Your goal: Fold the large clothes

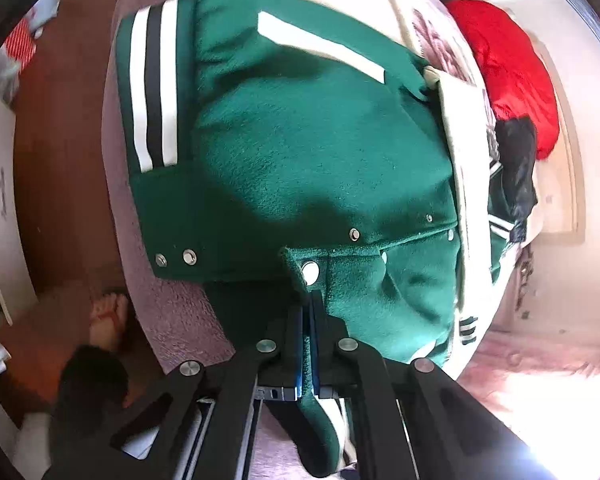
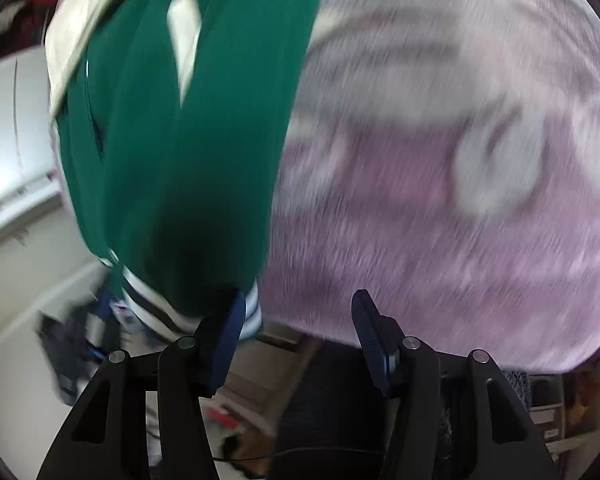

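Two claws, two different jobs right now. My left claw [image 1: 310, 300] is pinched tight on the snap-button edge of the green jacket [image 1: 292, 152], right beside a silver snap [image 1: 309, 271], with a fold of the cloth running back between the pads. My right claw [image 2: 298, 312] stands apart and holds nothing; the jacket's striped hem [image 2: 148, 312] lies just beside its left finger, not between the two.

The jacket lies spread on the pink fleece blanket [image 2: 440, 240], one white sleeve [image 1: 460, 152] along its far side and the striped waistband [image 1: 152, 92] turned up toward me in the left view. A red garment [image 1: 508, 68] sits further off on the same bed.

What worries me is the grip. I judge I have only a thin bite of a thick, heavy placket, so a quick pull could let it slide out and drop the fold crooked. The fleece underneath looks clingy, and dragging the jacket across it could bunch the lower layer. With my right claw empty, the far edge has nothing steadying it, so the whole body may follow my left instead of folding over. The right view is blurred, so I cannot judge that hem closely.
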Motion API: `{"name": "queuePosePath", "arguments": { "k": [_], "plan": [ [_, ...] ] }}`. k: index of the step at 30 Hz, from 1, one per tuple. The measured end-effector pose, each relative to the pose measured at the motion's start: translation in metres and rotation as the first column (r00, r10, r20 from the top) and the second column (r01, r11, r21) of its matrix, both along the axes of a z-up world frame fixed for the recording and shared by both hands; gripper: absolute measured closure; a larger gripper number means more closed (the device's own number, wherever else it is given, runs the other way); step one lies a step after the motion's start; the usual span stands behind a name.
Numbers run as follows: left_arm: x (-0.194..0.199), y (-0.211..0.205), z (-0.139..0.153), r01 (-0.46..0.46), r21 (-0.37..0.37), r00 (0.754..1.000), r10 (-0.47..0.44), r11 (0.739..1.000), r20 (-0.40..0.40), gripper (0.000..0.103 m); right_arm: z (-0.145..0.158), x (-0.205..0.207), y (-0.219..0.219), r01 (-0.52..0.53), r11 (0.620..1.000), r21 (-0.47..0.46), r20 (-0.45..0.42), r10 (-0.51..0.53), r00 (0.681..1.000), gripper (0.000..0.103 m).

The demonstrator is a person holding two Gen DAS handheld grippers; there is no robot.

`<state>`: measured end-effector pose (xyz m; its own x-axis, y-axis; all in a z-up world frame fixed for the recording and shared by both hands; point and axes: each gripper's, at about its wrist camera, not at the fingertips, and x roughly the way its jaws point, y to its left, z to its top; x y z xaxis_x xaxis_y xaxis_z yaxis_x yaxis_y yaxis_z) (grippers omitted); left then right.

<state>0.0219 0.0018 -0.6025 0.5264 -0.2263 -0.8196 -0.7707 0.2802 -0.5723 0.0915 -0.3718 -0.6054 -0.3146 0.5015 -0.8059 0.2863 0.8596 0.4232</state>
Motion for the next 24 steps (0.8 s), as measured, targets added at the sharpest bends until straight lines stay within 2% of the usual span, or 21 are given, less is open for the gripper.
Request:
{"name": "queuePosePath", "arguments": {
  "k": [2,3,4,5,6,7,8,9,12,14,18,19,20,22,24],
  "plan": [
    [-0.001,0.003,0.004,0.005,-0.019,1.0,-0.004,1.0,0.009,0.102,0.013,-0.024,0.028,-0.109,0.988,-0.111,0.097,0.12,0.988,0.046],
    [-0.001,0.003,0.008,0.02,-0.018,1.0,-0.02,1.0,0.01,0.102,0.023,-0.035,0.044,-0.169,0.966,-0.195,0.161,0.202,0.966,0.046],
    [0.003,0.003,0.012,0.048,-0.014,0.999,-0.048,0.999,0.014,0.102,0.033,-0.047,0.062,-0.228,0.93,-0.287,0.229,0.298,0.927,0.046],
    [0.006,0.004,0.016,0.074,-0.01,0.997,-0.074,0.997,0.018,0.102,0.042,-0.062,0.083,-0.285,0.865,-0.413,0.288,0.421,0.86,0.046],
    [0.011,0.004,0.022,0.117,-0.003,0.993,-0.117,0.993,0.03,0.102,0.049,-0.078,0.104,-0.314,0.794,-0.521,0.339,0.53,0.778,0.046],
    [0.016,0.004,0.026,0.145,0.002,0.989,-0.145,0.989,0.039,0.102,0.052,-0.094,0.122,-0.323,0.736,-0.595,0.371,0.608,0.702,0.046],
    [0.02,0.004,0.033,0.187,0.013,0.981,-0.187,0.982,0.05,0.102,0.05,-0.106,0.135,-0.319,0.696,-0.643,0.38,0.652,0.656,0.046],
    [0.023,0.004,0.036,0.212,0.016,0.975,-0.212,0.977,0.059,0.102,0.046,-0.116,0.146,-0.313,0.674,-0.67,0.385,0.675,0.629,0.046],
    [0.03,0.006,0.044,0.283,0.028,0.956,-0.285,0.959,0.067,0.102,0.032,-0.129,0.173,-0.229,0.643,-0.73,0.415,0.685,0.599,0.046],
    [0.031,0.006,0.043,0.304,0.03,0.95,-0.305,0.952,0.059,0.102,0.03,-0.126,0.183,-0.075,0.604,-0.793,0.456,0.671,0.584,0.046],
    [0.027,0.009,0.034,0.306,0.015,0.951,-0.306,0.952,0.037,0.102,0.041,-0.114,0.175,0.169,0.592,-0.788,0.565,0.588,0.578,0.047],
    [0.026,0.008,0.031,0.303,0.006,0.952,-0.303,0.953,0.035,0.102,0.049,-0.109,0.17,0.207,0.592,-0.779,0.586,0.569,0.577,0.067],
    [0.023,0.006,0.027,0.299,-0.012,0.954,-0.298,0.954,0.031,0.102,0.057,-0.111,0.161,0.251,0.586,-0.771,0.603,0.543,0.584,0.092],
    [0.019,0.0,0.018,0.318,-0.034,0.948,-0.318,0.947,0.018,0.102,0.07,-0.113,0.138,0.302,0.581,-0.756,0.621,0.492,0.61,0.092],
    [0.014,-0.01,0.005,0.348,-0.03,0.937,-0.349,0.937,-0.021,0.102,0.063,-0.121,0.12,0.255,0.599,-0.759,0.587,0.461,0.666,0.092]
  ]
}}
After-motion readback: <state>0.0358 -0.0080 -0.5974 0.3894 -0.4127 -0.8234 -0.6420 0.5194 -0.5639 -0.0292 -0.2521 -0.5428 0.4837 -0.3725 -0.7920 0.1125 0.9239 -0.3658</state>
